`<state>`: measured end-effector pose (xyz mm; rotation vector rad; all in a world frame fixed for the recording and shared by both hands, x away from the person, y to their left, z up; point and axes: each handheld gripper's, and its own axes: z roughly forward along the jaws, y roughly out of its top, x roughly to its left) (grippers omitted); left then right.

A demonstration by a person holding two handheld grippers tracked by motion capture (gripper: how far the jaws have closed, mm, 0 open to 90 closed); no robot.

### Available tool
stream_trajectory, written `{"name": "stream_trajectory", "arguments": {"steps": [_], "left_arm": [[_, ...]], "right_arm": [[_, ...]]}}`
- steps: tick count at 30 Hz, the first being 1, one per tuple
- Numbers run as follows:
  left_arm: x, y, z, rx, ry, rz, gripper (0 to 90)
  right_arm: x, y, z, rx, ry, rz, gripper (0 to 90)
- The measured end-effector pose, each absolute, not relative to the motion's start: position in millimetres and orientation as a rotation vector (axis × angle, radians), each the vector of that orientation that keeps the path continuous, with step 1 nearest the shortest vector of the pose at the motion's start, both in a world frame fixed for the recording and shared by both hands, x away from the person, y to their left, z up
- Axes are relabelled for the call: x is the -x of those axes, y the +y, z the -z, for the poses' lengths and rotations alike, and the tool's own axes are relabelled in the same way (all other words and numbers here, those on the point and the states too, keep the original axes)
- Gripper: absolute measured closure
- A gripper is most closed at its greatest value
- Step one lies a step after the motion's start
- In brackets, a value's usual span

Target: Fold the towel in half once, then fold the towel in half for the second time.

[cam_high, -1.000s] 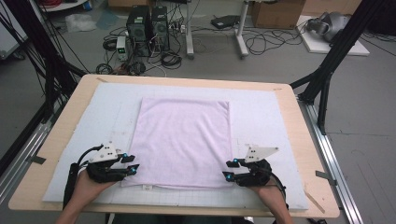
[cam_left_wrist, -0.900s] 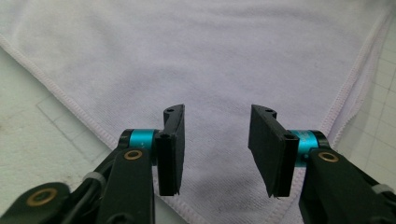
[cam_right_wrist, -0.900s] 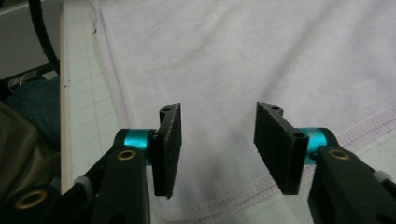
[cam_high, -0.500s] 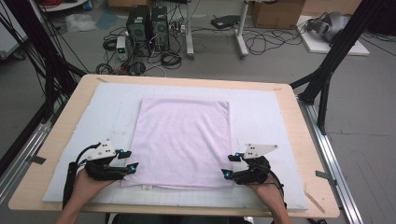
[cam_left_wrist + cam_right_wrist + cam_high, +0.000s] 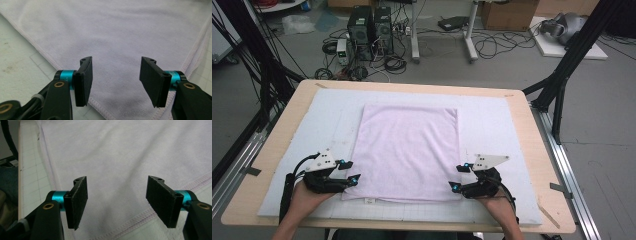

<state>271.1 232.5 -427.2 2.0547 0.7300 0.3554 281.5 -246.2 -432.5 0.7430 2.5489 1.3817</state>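
Pale lilac terry cloth, a towel (image 5: 407, 150), lies flat in the middle of the white gridded mat (image 5: 502, 125) that covers the wooden tabletop (image 5: 277, 145), its long sides running away from the person and its near hem close to the mat's front edge. The left gripper (image 5: 353, 171) sits at the towel's near left corner and the right gripper (image 5: 455, 178) at its near right corner, both low over the mat. What has changed in the past second is the fingers: both pairs have just been opening, and compared with the high view a second ago the hands themselves sit in much the same spots. In the left gripper view the fingers (image 5: 84, 80) stand spread with the corner of the towel (image 5: 120, 50) lying on the mat between and beyond them, the stitched hem passing under the gap; nothing is pinched. The right gripper view shows the same thing: fingers (image 5: 78, 200) apart, cloth (image 5: 130, 165) flat beneath, hem crossing the lower right. I read this as either a release of the near corners after laying the towel out, or a widening ahead of a pinch on those corners for a fold toward the far edge; the pictures alone do not settle which. The cloth looks smooth and unwrinkled, so a fold could start cleanly from here.
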Motion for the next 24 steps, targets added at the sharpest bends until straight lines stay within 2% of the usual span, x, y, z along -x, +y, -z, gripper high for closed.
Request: {"name": "stream_trajectory", "arguments": {"steps": [16,24], "left_arm": [[-277,239,425,-2.059,0.736,-0.367,44.3],[-292,239,413,-2.048,0.726,-0.367,45.0]], "right_arm": [[-292,-246,429,-0.733,2.554,-1.366,33.1],[-305,-249,420,-0.745,2.529,-1.371,32.9]]}}
